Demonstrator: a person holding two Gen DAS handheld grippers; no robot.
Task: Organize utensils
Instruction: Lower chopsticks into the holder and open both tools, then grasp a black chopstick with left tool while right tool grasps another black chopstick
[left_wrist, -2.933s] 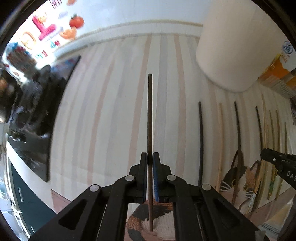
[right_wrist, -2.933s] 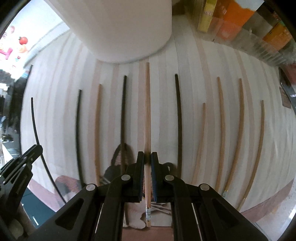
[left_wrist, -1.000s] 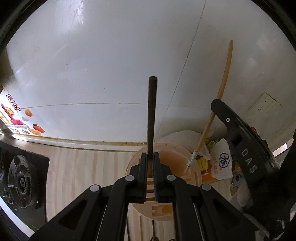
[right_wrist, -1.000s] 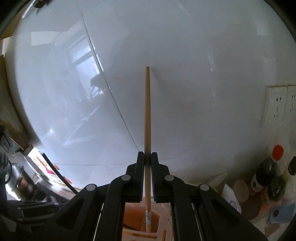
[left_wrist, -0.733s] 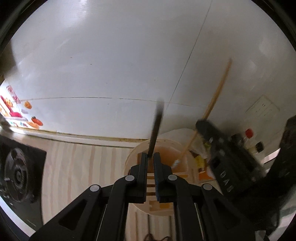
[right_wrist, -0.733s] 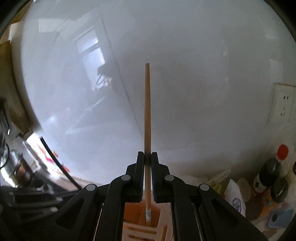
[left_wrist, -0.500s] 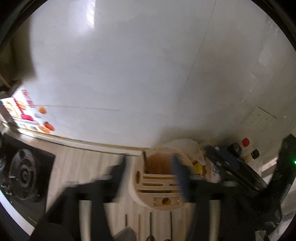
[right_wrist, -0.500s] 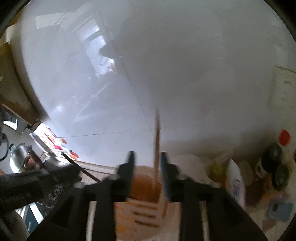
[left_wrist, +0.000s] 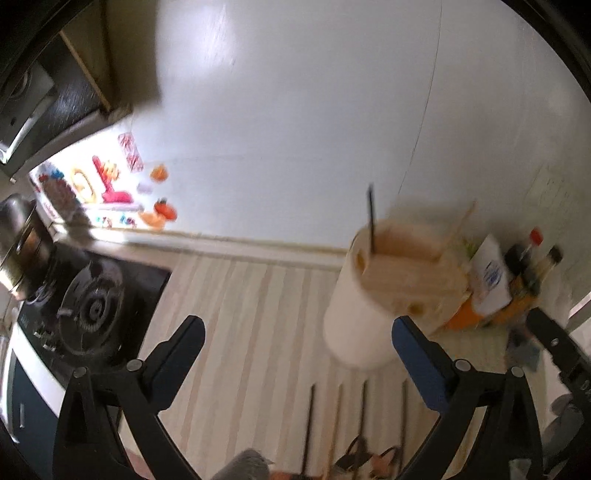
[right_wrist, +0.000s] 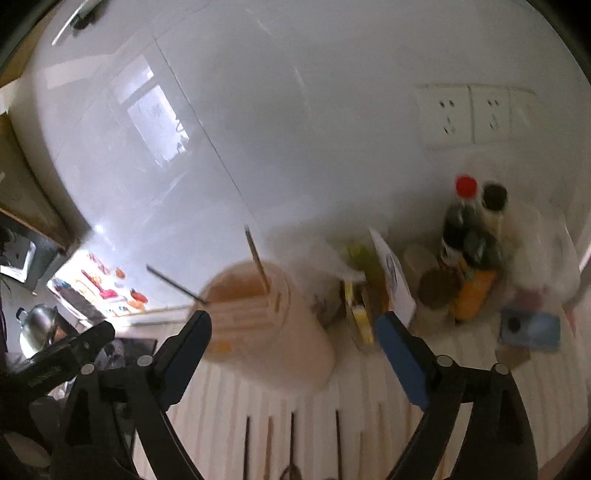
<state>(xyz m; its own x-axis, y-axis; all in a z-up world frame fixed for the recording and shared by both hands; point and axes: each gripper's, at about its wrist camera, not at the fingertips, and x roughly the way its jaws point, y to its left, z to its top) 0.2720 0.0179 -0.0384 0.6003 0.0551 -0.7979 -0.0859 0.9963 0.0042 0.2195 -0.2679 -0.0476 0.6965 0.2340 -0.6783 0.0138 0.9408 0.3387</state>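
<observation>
both chopsticks released into the cream cylindrical utensil holder (left_wrist: 373, 295), right of centre; left gripper (left_wrist: 295, 343) and right gripper (right_wrist: 291, 332) fingers have just opened, empty; next: fetch chopsticks on striped surface (left_wrist: 258, 314) from lower frame

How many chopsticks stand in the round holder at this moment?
2 in the holder: a dark chopstick leaning out to the left, and a light chopstick standing toward the back. Blur may hide others.

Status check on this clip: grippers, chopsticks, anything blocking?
Left gripper and right gripper just opened, both empty. Two chopsticks stand in the holder; more chopsticks on the counter. Nothing blocking.
</observation>
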